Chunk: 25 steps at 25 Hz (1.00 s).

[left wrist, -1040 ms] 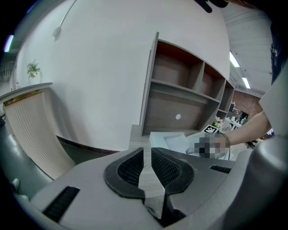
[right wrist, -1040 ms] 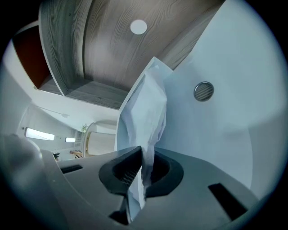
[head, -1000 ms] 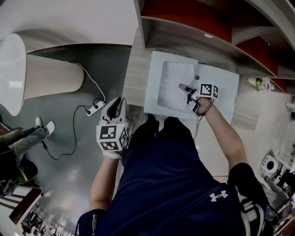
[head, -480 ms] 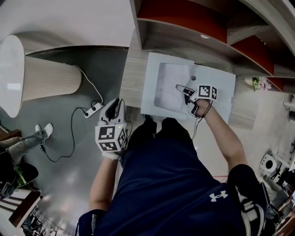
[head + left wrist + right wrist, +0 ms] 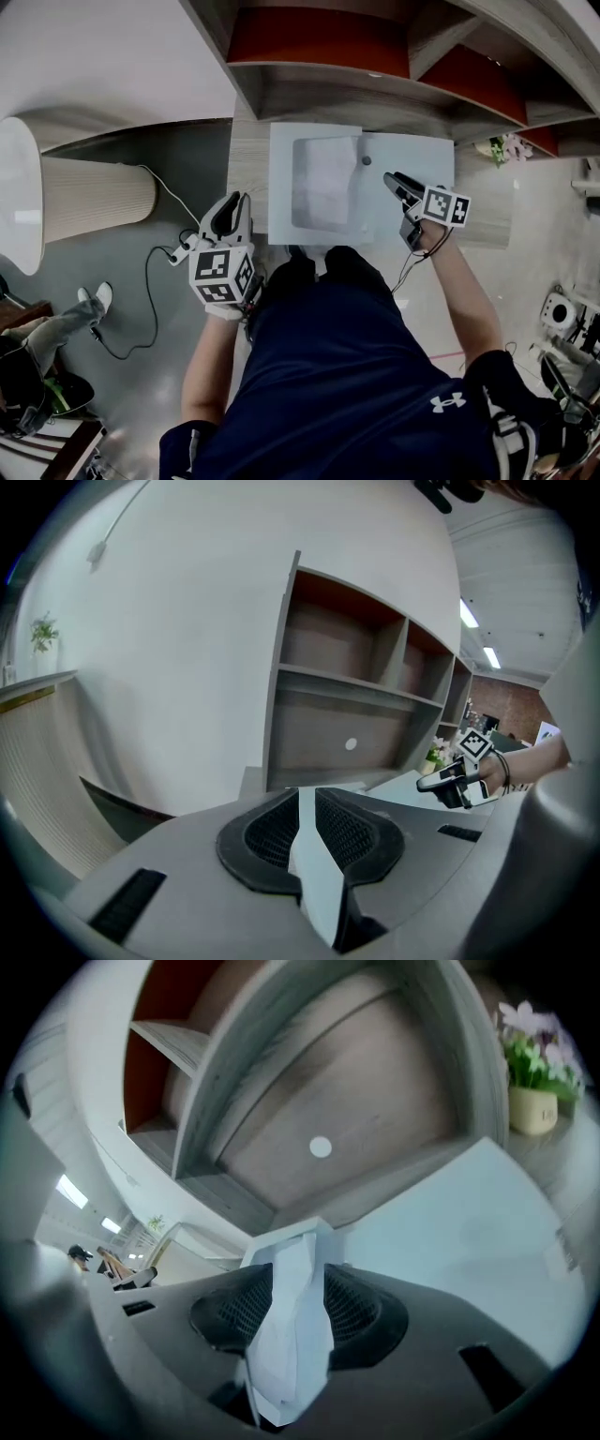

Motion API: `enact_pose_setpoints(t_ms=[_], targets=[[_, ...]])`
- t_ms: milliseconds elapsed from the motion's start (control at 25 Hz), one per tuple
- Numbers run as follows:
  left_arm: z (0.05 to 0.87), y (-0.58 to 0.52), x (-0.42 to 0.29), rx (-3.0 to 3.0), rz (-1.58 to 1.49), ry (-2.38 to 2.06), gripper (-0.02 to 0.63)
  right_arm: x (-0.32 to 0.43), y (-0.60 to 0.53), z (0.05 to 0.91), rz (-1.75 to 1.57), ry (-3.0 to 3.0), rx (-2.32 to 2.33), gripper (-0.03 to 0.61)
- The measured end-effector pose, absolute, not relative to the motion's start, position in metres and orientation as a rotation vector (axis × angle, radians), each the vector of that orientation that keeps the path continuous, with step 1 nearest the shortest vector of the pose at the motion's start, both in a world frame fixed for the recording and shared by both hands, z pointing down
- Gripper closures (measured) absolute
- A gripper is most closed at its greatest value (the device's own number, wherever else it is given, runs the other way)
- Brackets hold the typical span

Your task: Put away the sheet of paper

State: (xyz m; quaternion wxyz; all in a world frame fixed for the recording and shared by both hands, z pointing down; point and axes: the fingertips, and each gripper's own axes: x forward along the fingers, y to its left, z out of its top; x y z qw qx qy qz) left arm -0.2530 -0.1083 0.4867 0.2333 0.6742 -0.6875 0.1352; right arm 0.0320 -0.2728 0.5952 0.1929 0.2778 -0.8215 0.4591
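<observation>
A white sheet of paper (image 5: 323, 183) lies flat in the left recess of a pale blue tray (image 5: 417, 155) on the wooden desk. My right gripper (image 5: 396, 201) hovers over the tray's right half, just right of the sheet and apart from it. Its jaws are opening. In the right gripper view (image 5: 295, 1288) white paper (image 5: 286, 1246) shows through the wide gap ahead of the pads. My left gripper (image 5: 236, 202) hangs off the desk's left edge over the floor, pads nearly together (image 5: 305, 827), with nothing held. It sees the right gripper (image 5: 452, 780) across the desk.
A wooden shelf unit (image 5: 356, 94) with red back panels rises behind the tray. A small flower pot (image 5: 504, 148) stands at the desk's right. On the floor to the left are a ribbed white cylinder (image 5: 89, 192), a power strip with cable (image 5: 180, 253) and a person's shoe (image 5: 98, 298).
The right gripper was shut over the sheet; it has opened and drawn back to the right, leaving the sheet in the tray. The left gripper has barely moved.
</observation>
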Motion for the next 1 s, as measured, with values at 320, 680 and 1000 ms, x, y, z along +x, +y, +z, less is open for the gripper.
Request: enact_pose_setpoints(t_ms=[320, 680, 1000], targets=[[0.433, -0.147, -0.217, 2.034, 0.329, -1.903, 0.549, 0.034, -0.276, 0.452, 0.732, -2.683, 0.835, 0.434], [0.363, -0.156, -0.198, 2.185, 0.24, -1.998, 0.549, 0.029, -0.252, 0.357, 0.252, -2.846, 1.057, 0.505], [0.338, -0.151, -0.187, 2.209, 0.15, -2.003, 0.549, 0.022, -0.24, 0.345, -0.01, -2.8, 1.057, 0.552]])
